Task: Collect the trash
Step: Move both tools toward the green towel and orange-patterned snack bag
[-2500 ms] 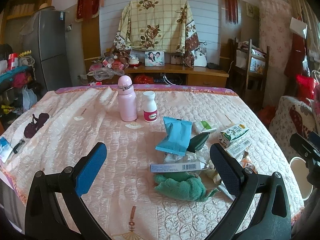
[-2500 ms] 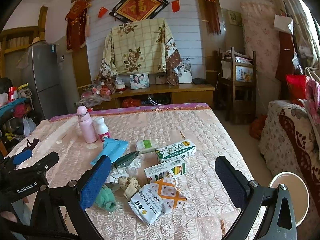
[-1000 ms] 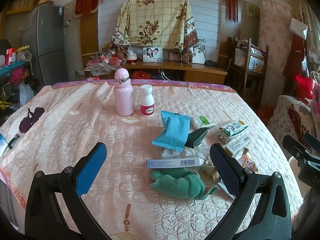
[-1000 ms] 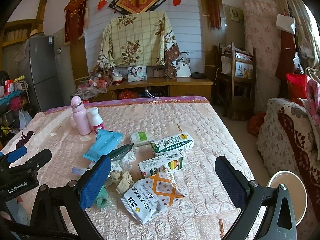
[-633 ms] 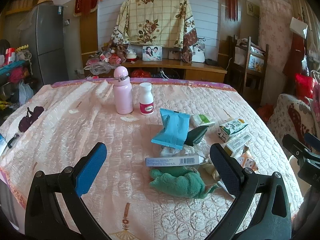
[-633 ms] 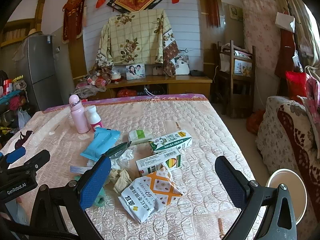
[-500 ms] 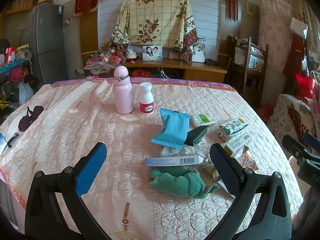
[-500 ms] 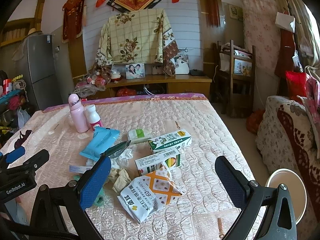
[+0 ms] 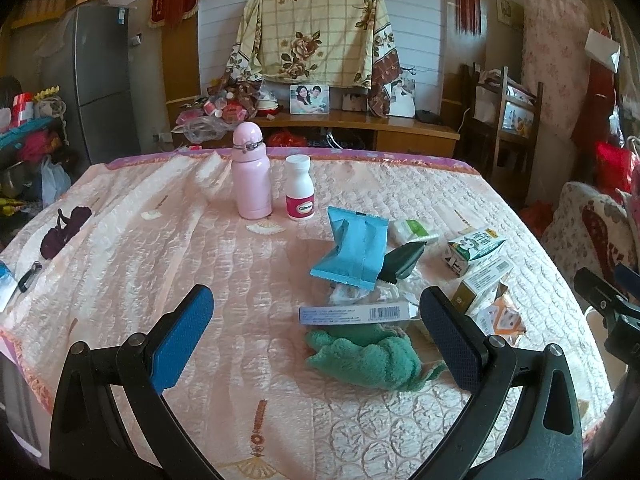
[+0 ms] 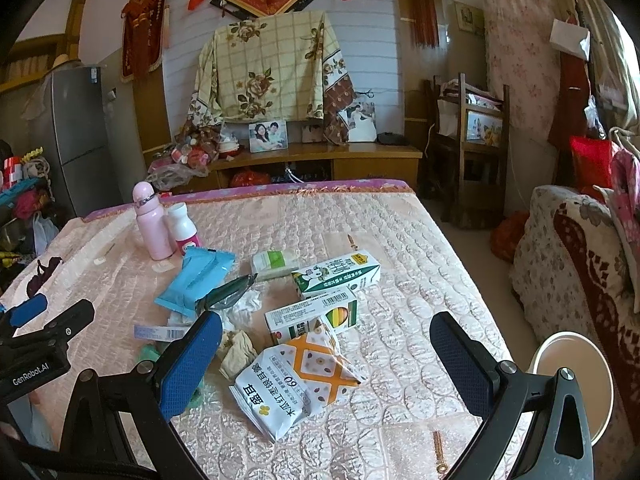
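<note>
Both grippers hang above the quilted table (image 9: pixel 132 248) with fingers spread wide and nothing between them: the left gripper (image 9: pixel 316 338) fills the bottom of its frame, the right gripper (image 10: pixel 326 358) likewise. The trash sits right of centre in the left view (a loose heap): a blue wrapper (image 9: pixel 352 254), a barcoded box (image 9: pixel 354 314), a green cloth (image 9: pixel 364 356) and a milk carton (image 10: pixel 338 274). A pink bottle (image 9: pixel 251 176) stands upright beyond.

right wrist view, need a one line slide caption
Open right gripper hovers above orange-and-white snack bag amid litter on the pink quilted table cover.
</note>
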`<control>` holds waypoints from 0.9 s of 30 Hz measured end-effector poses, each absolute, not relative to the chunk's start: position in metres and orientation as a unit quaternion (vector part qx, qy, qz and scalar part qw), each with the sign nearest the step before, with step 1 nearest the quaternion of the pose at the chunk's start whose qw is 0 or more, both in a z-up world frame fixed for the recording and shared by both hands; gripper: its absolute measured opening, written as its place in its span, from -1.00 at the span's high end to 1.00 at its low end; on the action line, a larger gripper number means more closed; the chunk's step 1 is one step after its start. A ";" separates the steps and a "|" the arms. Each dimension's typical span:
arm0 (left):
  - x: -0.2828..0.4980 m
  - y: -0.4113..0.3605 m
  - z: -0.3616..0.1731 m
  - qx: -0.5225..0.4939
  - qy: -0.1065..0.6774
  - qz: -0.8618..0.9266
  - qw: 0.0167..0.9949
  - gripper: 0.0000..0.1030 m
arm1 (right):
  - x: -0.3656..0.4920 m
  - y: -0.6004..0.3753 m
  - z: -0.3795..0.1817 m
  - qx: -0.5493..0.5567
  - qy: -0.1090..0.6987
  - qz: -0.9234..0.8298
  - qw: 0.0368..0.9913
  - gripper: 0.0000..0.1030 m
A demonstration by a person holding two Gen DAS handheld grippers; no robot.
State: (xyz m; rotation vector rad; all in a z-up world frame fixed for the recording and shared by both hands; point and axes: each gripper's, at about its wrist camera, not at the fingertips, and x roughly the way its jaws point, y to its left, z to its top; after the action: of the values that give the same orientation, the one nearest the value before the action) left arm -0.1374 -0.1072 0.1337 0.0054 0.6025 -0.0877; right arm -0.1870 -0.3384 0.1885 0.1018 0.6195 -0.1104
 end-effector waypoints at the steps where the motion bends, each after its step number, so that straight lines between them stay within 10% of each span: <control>1: -0.137 -0.106 0.134 0.002 0.297 -0.043 0.954 -0.99 | -0.187 -0.338 0.188 0.050 0.307 -0.054 0.949 -1.00; 27: -0.127 -0.084 0.114 0.008 0.337 -0.046 0.940 -0.99 | -0.179 -0.340 0.161 0.041 0.360 -0.049 0.931 -1.00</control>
State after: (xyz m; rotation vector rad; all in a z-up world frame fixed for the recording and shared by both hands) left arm -0.1267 -0.0843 0.1136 0.0168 0.6873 -0.0936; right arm -0.1789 -0.3398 0.1609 0.0839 0.7360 -0.1005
